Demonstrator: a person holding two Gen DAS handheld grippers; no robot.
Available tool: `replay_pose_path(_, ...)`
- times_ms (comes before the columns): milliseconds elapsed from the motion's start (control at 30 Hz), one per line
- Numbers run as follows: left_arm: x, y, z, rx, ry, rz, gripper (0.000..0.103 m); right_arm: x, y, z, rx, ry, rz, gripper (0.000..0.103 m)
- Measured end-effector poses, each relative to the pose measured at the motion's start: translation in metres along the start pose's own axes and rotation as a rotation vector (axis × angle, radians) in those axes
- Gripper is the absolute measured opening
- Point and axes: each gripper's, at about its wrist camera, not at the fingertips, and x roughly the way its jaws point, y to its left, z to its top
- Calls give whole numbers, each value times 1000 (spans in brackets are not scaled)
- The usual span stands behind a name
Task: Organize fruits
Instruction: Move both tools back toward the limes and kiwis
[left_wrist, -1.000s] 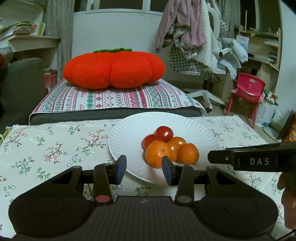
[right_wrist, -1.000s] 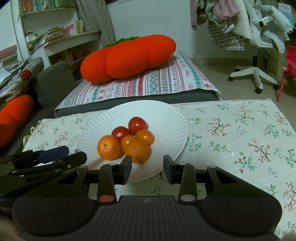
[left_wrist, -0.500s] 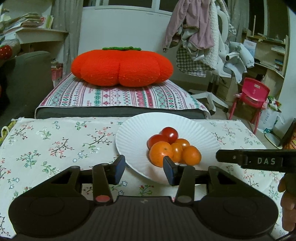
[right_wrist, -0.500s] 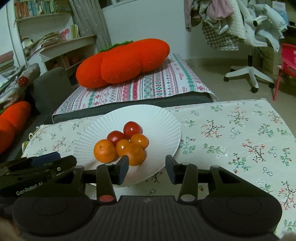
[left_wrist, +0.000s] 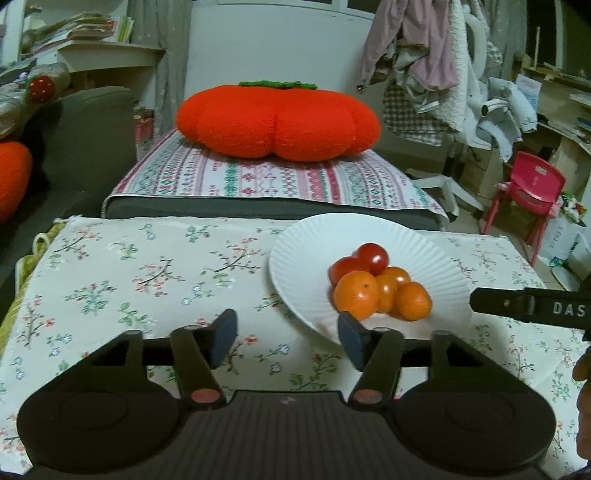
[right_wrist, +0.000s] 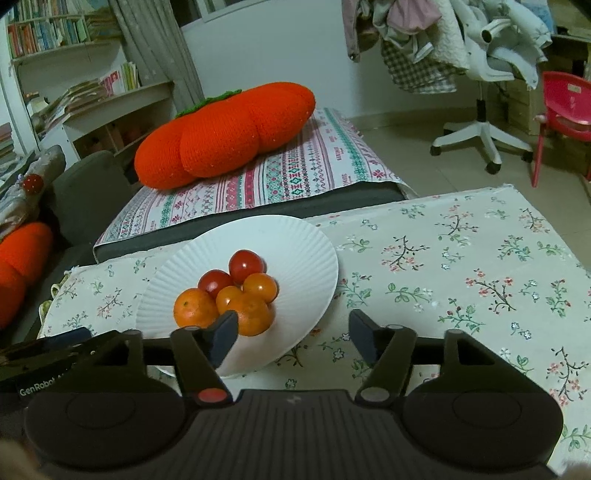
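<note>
A white paper plate (left_wrist: 303, 258) (right_wrist: 295, 243) sits on the floral tablecloth and carries a pile of fruit: two red cherry tomatoes (left_wrist: 373, 256) (right_wrist: 246, 265) at the back, small orange tomatoes (right_wrist: 260, 287) in the middle, and two mandarins (left_wrist: 356, 300) (right_wrist: 195, 308) in front. My left gripper (left_wrist: 287, 338) hovers before the plate's near-left rim, jaws opening, nothing between them. My right gripper (right_wrist: 293, 336) hovers over the plate's near-right rim, jaws opening and empty; its left finger hides part of a mandarin (right_wrist: 255, 317).
The floral tablecloth (left_wrist: 147, 273) covers the table. Behind it a striped mattress (left_wrist: 258, 177) holds a big orange pumpkin cushion (left_wrist: 277, 122). A white swivel chair (right_wrist: 480, 129) draped with clothes and a red child's chair (left_wrist: 528, 188) stand on the right; shelves are at left.
Both grippers' jaws have spread apart from nearly shut. The left view has swung left, so the plate now lies right of its fingers. The fruit has not moved.
</note>
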Motion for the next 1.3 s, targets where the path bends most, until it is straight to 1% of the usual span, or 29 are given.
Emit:
replay_pose_path(33,-2,1,0,-4,0,7,57,-1,1,0,-2,4,10,69)
replay_pose_path(167,-9,7,1,-11,-1,32,62,-6,5,-2,-17,10,48,80)
replay_pose_path(233,-12,10,1,-14,1,46,66,-8,8,-3,-31,11,62,82)
replay_pose_path(333,-20,15,0,-17,21,76,69,-10,12,-4,-48,20,80,85)
replay_pose_path(400,-27,19,-1,-17,11,94,74,-11,14,-5,-52,26,94,87)
replay_pose_path(533,-39,24,-5,-24,22,118,75,-14,21,-10,-76,44,132,90)
replay_pose_path(700,-44,20,-16,-16,59,80,75,-20,33,-17,-135,63,167,91)
replay_pose_path(867,-50,8,-32,58,98,31,75,-20,38,-21,-143,92,204,92)
replay_pose_path(967,-54,3,-41,103,110,12,75,-19,42,-25,-164,106,209,92)
replay_pose_path(1067,-57,2,-46,119,111,-6,74,-20,45,-27,-178,114,210,92)
replay_pose_path(1133,-56,3,-49,125,123,-21,68,-20,45,-28,-182,118,205,92)
replay_pose_path(1167,-56,2,-51,126,131,-28,66,-19,45,-28,-183,121,200,92)
replay_pose_path(1233,-53,1,-54,135,152,-57,57,-18,45,-29,-184,127,192,92)
replay_pose_path(1300,-52,-2,-56,139,165,-86,51,-17,45,-30,-185,133,189,91)
